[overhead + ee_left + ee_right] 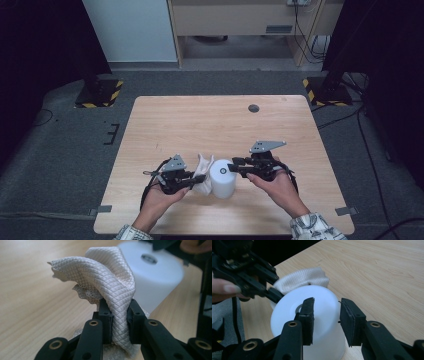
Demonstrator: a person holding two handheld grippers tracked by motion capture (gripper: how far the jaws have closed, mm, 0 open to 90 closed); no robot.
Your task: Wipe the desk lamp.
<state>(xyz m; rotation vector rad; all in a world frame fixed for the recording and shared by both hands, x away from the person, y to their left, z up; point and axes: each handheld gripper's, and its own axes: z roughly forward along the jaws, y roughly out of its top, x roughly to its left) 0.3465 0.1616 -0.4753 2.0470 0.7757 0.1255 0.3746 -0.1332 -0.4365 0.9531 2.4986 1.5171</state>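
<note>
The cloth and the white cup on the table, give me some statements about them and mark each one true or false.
1. The left gripper is clamped on the cloth. True.
2. The white cup lies tipped on its side. False: it stands on the table with its closed flat end up.
3. The right gripper has its jaws apart over the cup's top. True: nothing is pinched between them.
4. The cloth lies at the far edge of the table, away from the cup. False: it sits right beside the cup, on the left in the high view.
5. The cloth is plain and smooth. False: it has a quilted diamond weave.
</note>
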